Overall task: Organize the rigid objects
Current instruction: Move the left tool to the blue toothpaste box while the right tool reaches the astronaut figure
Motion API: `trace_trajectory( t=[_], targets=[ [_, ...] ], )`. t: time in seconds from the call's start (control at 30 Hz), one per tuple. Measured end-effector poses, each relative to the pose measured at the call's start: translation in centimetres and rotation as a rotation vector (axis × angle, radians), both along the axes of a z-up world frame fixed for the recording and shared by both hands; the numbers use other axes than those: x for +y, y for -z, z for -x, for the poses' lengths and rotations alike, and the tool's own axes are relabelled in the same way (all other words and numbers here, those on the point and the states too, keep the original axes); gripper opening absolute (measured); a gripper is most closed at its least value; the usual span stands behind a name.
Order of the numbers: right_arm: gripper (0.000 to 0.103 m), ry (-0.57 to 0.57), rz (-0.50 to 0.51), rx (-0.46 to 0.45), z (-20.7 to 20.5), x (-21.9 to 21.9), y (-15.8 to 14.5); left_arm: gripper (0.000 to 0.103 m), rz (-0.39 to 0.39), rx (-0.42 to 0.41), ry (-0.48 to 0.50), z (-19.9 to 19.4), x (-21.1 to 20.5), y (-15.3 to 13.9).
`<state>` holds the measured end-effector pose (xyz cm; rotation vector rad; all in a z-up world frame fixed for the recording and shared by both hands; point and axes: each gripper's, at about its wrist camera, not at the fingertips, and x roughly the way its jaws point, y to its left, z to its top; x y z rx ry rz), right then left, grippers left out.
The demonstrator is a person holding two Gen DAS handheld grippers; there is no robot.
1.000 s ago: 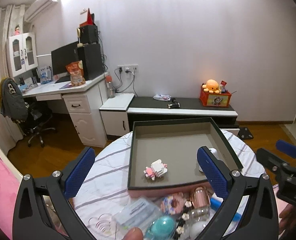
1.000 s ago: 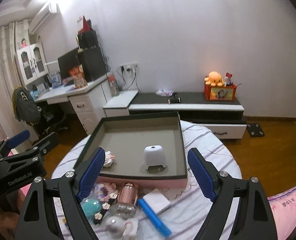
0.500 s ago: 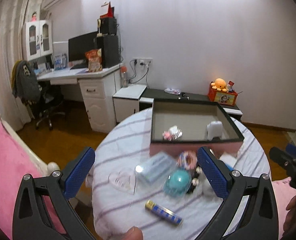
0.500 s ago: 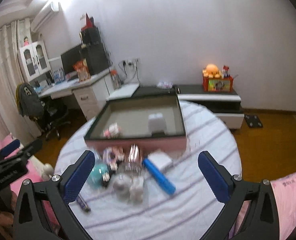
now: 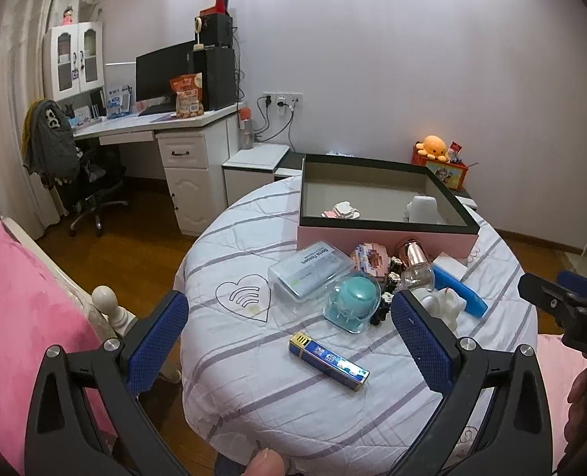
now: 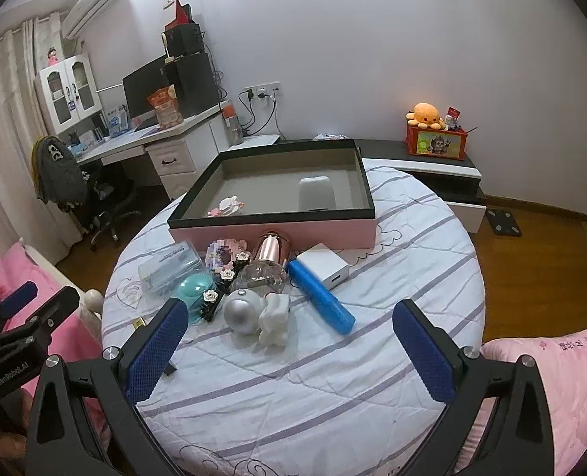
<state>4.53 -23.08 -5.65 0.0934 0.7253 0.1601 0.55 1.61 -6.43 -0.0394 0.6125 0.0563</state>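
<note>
A pink box with a black rim (image 5: 384, 238) (image 6: 273, 234) stands at the far side of the round table. It holds a white rounded object (image 6: 317, 194) and a small pink-white block toy (image 6: 226, 206). In front of it lie a clear flosser case (image 5: 309, 269), a teal ball in a clear shell (image 5: 353, 301), a rose-gold bottle (image 6: 271, 248), a blue tube (image 6: 321, 297), a white charger (image 6: 323, 265), a silver ball (image 6: 239, 309) and a blue-gold packet (image 5: 329, 361). My left gripper (image 5: 289, 329) and right gripper (image 6: 289, 349) hang open and empty above the table's near side.
The table wears a white striped cloth (image 6: 293, 388). Pink bedding (image 5: 11, 317) lies at the left, more (image 6: 551, 377) at the right. A desk with a monitor (image 5: 162, 75), an office chair (image 5: 91, 190) and a low cabinet (image 6: 432, 170) line the wall.
Both grippers have drawn back from the box and sunk, so the loose objects and the near cloth now show. The right jaws stand wider than a second ago.
</note>
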Motion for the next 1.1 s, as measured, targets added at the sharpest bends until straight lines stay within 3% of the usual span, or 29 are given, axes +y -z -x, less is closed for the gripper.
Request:
trace_trajectory(
  t=[0.17,0.67,0.83,1.0,1.1],
  targets=[
    [0.103,0.001,0.002,0.030,-0.4,0.1,0.9,0.103,-0.020,0.020,0.017,-0.5,-0.6,1.1],
    [0.103,-0.037,-0.011,0.169,-4.1,2.0,6.0,0.103,-0.028,0.156,0.134,-4.1,-1.4,9.7],
    [0.103,-0.049,-0.012,0.203,-5.4,3.1,7.6,0.103,-0.005,0.147,0.188,-5.0,-1.5,10.9],
    [0.103,-0.050,-0.005,0.226,-6.8,3.7,9.1,0.103,-0.051,0.153,0.256,-5.6,-2.8,11.8],
    [0.096,-0.051,-0.001,0.239,-7.5,3.7,9.9,0.103,-0.042,0.143,0.265,-5.6,-2.9,12.2]
  ],
)
